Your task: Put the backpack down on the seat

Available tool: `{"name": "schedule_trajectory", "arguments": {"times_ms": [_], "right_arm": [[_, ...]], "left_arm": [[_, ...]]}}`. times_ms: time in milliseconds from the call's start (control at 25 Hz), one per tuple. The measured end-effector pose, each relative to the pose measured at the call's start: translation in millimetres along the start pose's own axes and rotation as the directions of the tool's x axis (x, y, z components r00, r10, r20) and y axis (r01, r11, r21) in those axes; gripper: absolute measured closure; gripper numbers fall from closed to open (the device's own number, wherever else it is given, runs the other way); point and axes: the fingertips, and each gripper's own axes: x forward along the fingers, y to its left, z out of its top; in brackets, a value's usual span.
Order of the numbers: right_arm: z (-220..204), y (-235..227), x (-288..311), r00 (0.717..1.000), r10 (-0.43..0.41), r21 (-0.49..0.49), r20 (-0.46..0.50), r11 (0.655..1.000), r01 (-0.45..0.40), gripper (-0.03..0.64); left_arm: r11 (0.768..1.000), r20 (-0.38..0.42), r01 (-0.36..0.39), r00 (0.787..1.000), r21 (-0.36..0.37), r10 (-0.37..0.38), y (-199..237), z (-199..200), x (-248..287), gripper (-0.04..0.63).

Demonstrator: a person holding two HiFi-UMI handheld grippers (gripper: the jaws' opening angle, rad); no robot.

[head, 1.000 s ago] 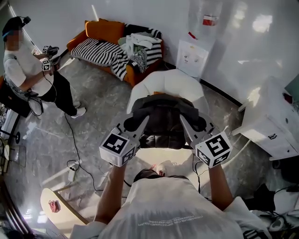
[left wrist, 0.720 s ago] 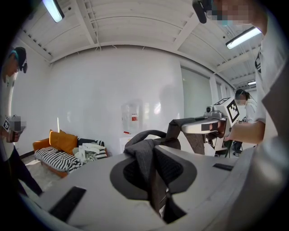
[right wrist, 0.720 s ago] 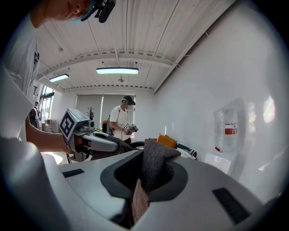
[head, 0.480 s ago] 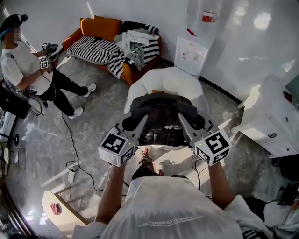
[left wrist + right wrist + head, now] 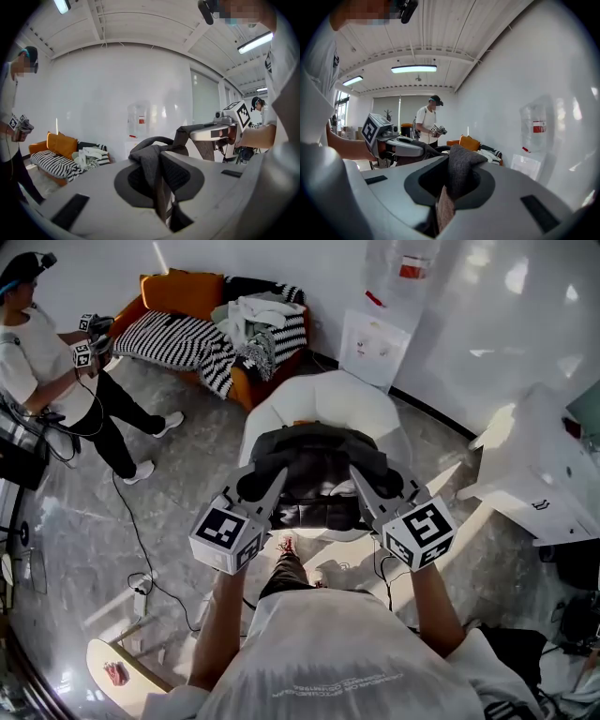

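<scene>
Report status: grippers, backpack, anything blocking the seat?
Left gripper, right gripper both clamped on backpack. Backpack held over white chair, not released. Seat hidden beneath it; no obstruction seen.

Your backpack (image 5: 314,474) is dark grey to black, and the seat (image 5: 328,404) is plain white. Far left, the sofa (image 5: 178,292) is orange with a black-and-white striped throw (image 5: 173,334). The floor (image 5: 187,460) is grey, marble-veined. Your shirt (image 5: 328,662) is white.

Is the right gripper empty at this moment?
No, the right gripper is clamped on a grey strap of the backpack.
</scene>
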Motion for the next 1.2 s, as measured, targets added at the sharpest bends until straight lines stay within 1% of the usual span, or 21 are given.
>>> {"name": "schedule_trajectory", "arguments": {"times_ms": [280,600,760,960,1200], "right_arm": [[-3.7,-17.9,33.0,1.000,-0.009,0.022,-0.029,1.000,0.010,0.583],[-13.2,-39.1,78.0,0.998,-0.020,0.069,-0.061,0.997,0.024,0.583],[-22.9,-46.5,96.9,0.996,-0.025,0.093,-0.087,0.995,0.033,0.583],[-34.1,-55.5,119.5,0.993,-0.025,0.116,-0.117,0.992,0.038,0.583],[-48.2,-63.9,144.7,0.991,-0.018,0.143,-0.136,0.989,0.038,0.583]], "left_arm": [[0.999,-0.009,0.023,1.000,-0.023,-0.023,32.6,-3.5,23.7,0.535],[0.997,-0.032,0.063,0.997,-0.038,-0.064,73.8,-11.6,50.6,0.535],[0.994,-0.080,0.080,0.993,-0.081,-0.086,86.8,-20.1,61.0,0.535],[0.992,-0.080,0.091,0.992,-0.091,-0.099,109.5,-34.6,75.8,0.535],[0.986,-0.094,0.110,0.988,-0.128,-0.122,129.5,-49.9,88.5,0.535]]}}
